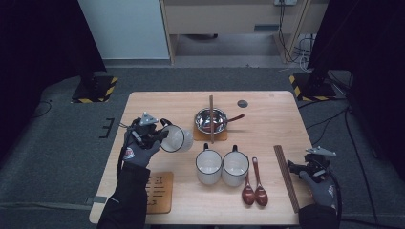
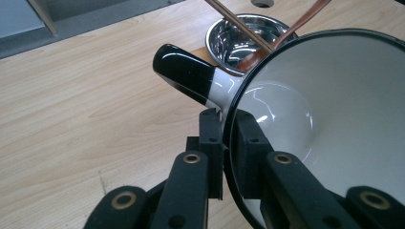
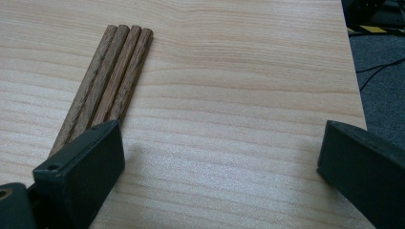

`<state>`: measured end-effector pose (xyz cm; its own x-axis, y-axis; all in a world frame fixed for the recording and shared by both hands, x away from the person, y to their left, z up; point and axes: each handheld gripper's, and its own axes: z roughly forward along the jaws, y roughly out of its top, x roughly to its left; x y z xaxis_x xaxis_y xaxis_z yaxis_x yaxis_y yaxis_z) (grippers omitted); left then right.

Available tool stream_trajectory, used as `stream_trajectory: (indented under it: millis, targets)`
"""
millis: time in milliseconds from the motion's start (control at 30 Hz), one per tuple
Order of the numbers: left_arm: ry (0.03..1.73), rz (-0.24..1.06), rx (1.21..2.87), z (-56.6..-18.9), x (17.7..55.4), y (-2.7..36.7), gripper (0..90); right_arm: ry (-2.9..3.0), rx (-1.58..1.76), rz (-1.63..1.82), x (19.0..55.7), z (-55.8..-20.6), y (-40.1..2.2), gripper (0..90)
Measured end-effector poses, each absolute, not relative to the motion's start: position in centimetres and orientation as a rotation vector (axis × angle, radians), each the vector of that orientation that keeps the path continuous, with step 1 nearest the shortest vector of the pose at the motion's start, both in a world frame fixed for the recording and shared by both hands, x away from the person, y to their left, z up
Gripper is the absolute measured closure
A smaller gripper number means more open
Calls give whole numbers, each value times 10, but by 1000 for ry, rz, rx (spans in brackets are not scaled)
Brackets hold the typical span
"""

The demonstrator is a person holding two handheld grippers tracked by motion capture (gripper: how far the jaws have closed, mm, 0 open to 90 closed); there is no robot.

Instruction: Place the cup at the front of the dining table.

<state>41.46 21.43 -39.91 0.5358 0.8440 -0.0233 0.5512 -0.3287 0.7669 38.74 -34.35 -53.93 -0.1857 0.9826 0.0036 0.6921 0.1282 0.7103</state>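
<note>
Left gripper (image 2: 228, 143) clamped on the rim of a white mug (image 2: 329, 124), held tilted above the table (image 1: 157, 102) at centre left. Right gripper (image 3: 219, 157) released, idle beside the chopsticks (image 3: 112, 83).

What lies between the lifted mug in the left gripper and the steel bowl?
Nothing: in the high view, only bare table separates the mug, pinched at its rim by the left gripper, from the steel bowl.

A white enamel mug with a black rim and black-tipped handle (image 1: 175, 139) hangs tipped on its side above the wooden worktop (image 1: 157, 102), empty, its rim pinched just beside the handle.
</note>
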Motion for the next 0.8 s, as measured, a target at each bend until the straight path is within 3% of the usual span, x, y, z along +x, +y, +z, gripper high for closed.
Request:
stream_trajectory:
  millis: [800]
  targets:
    - [1209,484,2045,-409,460,210,828,1939,1609,812,387,-539,-344,20]
